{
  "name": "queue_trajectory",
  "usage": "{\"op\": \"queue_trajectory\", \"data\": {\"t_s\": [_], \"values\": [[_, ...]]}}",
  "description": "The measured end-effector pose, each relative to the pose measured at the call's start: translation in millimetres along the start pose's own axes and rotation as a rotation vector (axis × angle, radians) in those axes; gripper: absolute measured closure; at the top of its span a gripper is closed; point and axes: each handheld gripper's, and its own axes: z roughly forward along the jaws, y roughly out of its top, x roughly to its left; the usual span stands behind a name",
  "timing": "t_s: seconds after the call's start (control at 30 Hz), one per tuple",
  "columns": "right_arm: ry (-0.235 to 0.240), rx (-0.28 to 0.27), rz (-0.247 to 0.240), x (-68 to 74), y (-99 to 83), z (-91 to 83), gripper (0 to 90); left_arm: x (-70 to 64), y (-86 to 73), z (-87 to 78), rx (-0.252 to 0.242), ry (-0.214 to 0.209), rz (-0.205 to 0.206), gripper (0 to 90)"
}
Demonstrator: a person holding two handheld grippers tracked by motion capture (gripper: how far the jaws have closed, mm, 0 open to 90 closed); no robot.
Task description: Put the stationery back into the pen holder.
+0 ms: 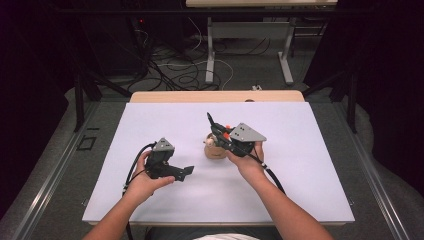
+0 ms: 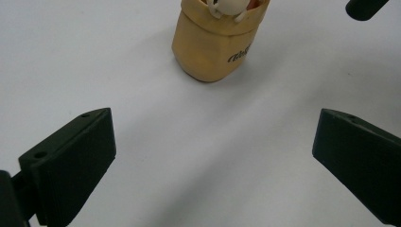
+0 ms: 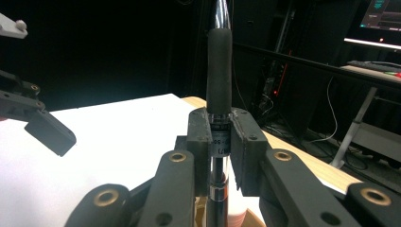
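Right gripper is seen clenched on a pen, held upright just above and beside the tan holder cup; the pen's tip is up, away from the cup. Left gripper is released, jaws wide apart with nothing between them, low over the white table sheet, near the cup on its left and pointed toward it.

Pen: slim stiff cylinder, matte black rubbery sleeve over a shiny chrome barrel with a printed band at the clamp line. It is judged light and rigid; the chrome part is likely slippery, so the grip is better taken on the rubber sleeve or right below it, as it is now. Some twist in the jaws is possible if the pen is bumped.

Cup: small, squarish with rounded corners, smooth tan plastic or ceramic (cannot be told), black script on one side. White and orange items are seen inside at the rim. It is judged light and easily tipped when a pen is pushed in or pulled out; steadying by the open left gripper across its flat sides is advised. The sheet is smooth and matte, so sliding is likely.
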Motion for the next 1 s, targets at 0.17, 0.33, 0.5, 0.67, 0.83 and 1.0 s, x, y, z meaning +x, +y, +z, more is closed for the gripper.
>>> {"op": "queue_trajectory", "data": {"t_s": [0.17,0.33,0.5,0.67,0.83,1.0], "values": [[0.002,0.014,-0.001,1.1,-4.9,1.4,79.4,0.3,-0.4,-1.1,0.006,0.006,0.0,0.3],[0.002,0.032,0.004,-0.1,-11.1,0.2,79.4,-0.4,-1.3,0.5,0.002,0.001,-0.009,0.3],[0.002,0.055,-0.008,-0.5,-18.1,-2.1,79.3,0.4,-1.4,0.8,0.012,0.004,0.01,0.3],[0.008,0.076,-0.015,-1.3,-22.2,-2.8,79.1,0.0,-1.6,1.1,0.017,0.003,0.009,0.3],[0.014,0.098,-0.011,-2.8,-20.6,-4.8,69.0,0.6,-2.1,1.2,0.017,-0.001,0.009,0.3],[0.005,0.106,0.039,-7.0,-17.4,-11.3,60.1,1.0,-3.1,1.3,0.02,-0.001,-0.009,0.3]]}}
